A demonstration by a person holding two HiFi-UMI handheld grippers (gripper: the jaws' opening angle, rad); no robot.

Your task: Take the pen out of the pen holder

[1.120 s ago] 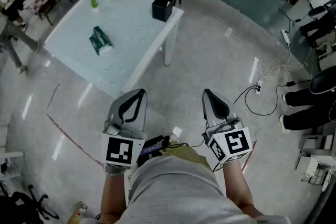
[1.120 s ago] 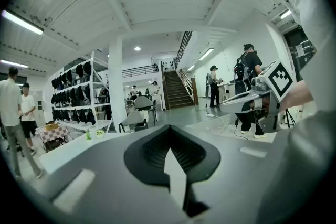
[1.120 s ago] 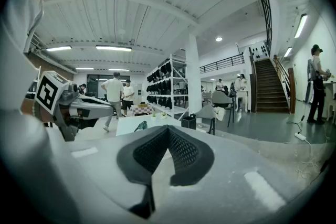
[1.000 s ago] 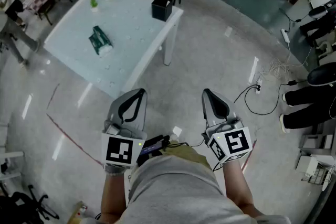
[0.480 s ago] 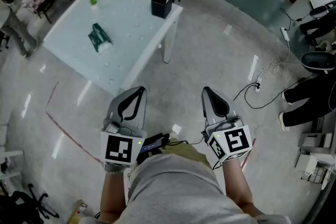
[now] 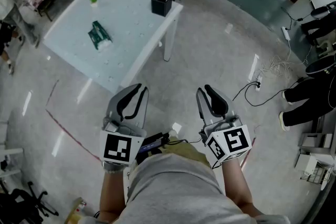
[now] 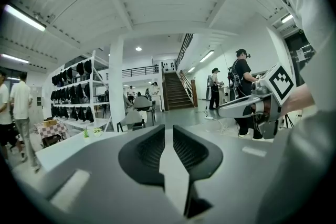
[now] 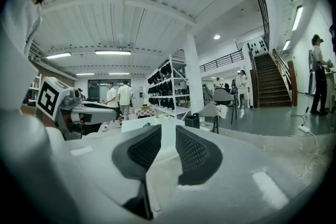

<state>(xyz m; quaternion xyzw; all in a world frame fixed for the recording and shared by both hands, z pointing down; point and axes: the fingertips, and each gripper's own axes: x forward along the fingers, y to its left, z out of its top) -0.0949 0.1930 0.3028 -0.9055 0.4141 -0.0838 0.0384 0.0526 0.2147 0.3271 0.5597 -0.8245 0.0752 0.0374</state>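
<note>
Nothing done yet — my left fingers [image 7: 144,150] and right fingers [image 8: 137,152] are spreading, empty, well apart from the black pen holder [image 6: 161,2] on the table [image 6: 121,39] — the whole approach remains.

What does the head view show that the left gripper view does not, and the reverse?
Only the head view: the pen holder on the table, a green pack, floor cables. Only the left gripper view: stairs, shelves, ceiling lights. Both: the table, the plants, the left gripper and right gripper, jaws opening with nothing between them.
</note>
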